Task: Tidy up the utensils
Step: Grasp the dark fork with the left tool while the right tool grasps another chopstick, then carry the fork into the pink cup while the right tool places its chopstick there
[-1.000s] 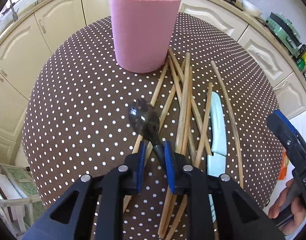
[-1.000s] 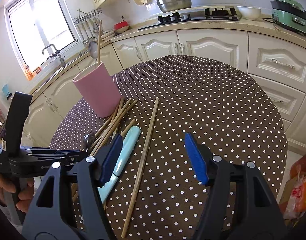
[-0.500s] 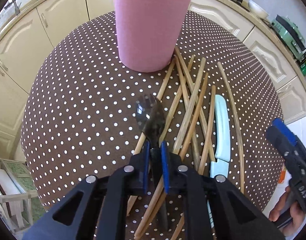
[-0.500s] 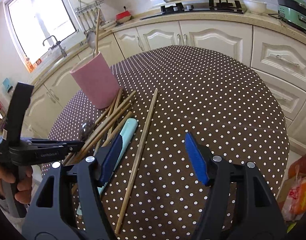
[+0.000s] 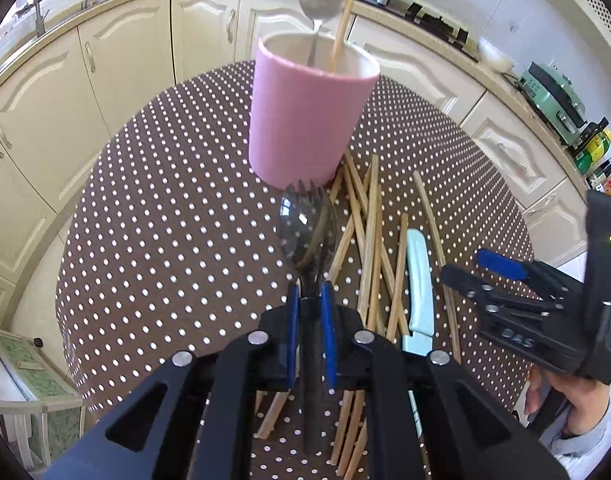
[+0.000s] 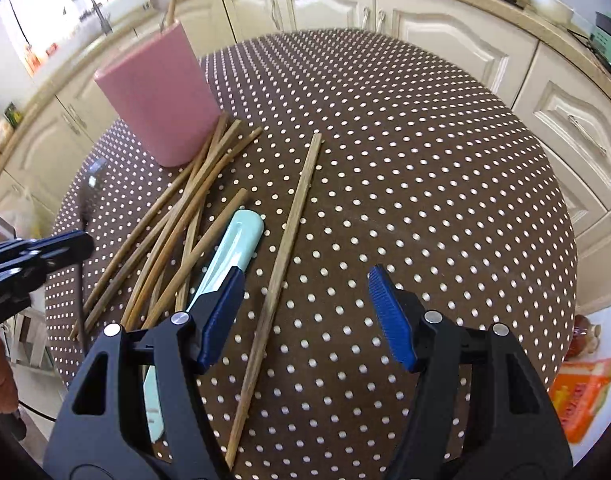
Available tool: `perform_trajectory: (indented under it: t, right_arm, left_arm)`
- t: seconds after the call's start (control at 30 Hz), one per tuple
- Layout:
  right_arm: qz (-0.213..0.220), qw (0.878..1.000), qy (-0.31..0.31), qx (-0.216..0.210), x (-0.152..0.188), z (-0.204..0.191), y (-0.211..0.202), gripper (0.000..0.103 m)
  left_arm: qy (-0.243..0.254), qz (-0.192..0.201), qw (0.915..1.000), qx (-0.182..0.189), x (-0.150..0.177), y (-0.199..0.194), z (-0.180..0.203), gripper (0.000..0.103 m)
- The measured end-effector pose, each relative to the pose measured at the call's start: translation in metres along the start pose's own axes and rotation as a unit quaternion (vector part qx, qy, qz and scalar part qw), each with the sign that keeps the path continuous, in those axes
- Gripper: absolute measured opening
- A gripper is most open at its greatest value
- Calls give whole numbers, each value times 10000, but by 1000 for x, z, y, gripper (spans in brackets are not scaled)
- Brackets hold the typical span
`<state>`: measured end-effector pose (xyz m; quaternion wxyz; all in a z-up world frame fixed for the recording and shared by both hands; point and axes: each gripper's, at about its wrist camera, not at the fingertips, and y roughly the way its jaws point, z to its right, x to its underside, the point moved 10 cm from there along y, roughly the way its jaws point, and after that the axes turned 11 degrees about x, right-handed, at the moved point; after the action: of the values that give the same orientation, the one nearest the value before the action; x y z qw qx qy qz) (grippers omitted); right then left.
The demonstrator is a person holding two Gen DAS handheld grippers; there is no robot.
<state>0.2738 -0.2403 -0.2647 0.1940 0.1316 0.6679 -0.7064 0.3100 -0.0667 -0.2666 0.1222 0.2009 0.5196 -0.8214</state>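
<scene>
Left wrist view: the dark spork (image 5: 307, 224) is pinched by its handle in the left gripper (image 5: 310, 312), lifted off the desk (image 5: 165, 240) and aimed at the pink cup (image 5: 305, 120), probably so it drops in handle-down.

Right wrist view: the right gripper (image 6: 305, 312) is held wide open and empty over a loose chopstick (image 6: 281, 264), likely lined up next.

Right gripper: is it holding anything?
No. The right gripper stands wide open above the table, with only a single chopstick lying below it.

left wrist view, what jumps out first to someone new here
The left gripper is clamped on a dark spork, its tined bowl raised just before the tall pink cup, which already holds a ladle and a chopstick. To the right, loose wooden chopsticks lie scattered on the polka-dot table beside a mint-handled knife.
</scene>
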Motion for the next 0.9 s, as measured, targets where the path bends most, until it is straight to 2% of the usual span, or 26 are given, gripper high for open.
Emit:
perform_trajectory:
  t: [0.03,0.1,0.17,0.2,0.23,0.37,0.47,0.6,0.73,0.8,0.9]
  right_arm:
    - [-102,9999,-21,31,0,-1,5,56]
    - [-199,9996,-83,188,-4,-1,11,39]
    - [-257,9993,-96,249,-9,-3,13,29]
    - [-281,9994,-89,186,-10,-4,14,16]
    - [-295,9994,-65,158,-11,-4,14,10]
    - [-149,9998,136,-34,-19,1,12,7]
    - [183,9990,326,-225,-22,8,-1,7]
    - [835,9935,554,-538,-32,15,-40,7]
    - [1755,9778,743,-871,-50,19,-97,7]
    - [2242,9652,800,-1080,-61,17,-128,7]
    - [2725,9487,778,-1404,-75,6,-164,7]
  left_arm:
    - [12,30,10000,35,-3,-7,-8,11]
    - [43,97,9999,74,-11,-11,-11,11]
    - [70,174,9998,98,-12,-14,-6,11]
    - [90,212,9997,123,-10,-17,-4,11]
    - [118,246,9995,135,-13,-20,-4,11]
    - [207,403,9987,238,-20,-32,1,11]
    - [339,634,9969,319,-25,-45,7,11]
    - [572,1038,9918,481,-31,-69,20,11]
    - [863,1556,9816,689,-42,-101,37,11]
    - [971,1767,9766,743,-47,-115,42,11]
    - [1153,2092,9677,810,-57,-133,52,11]
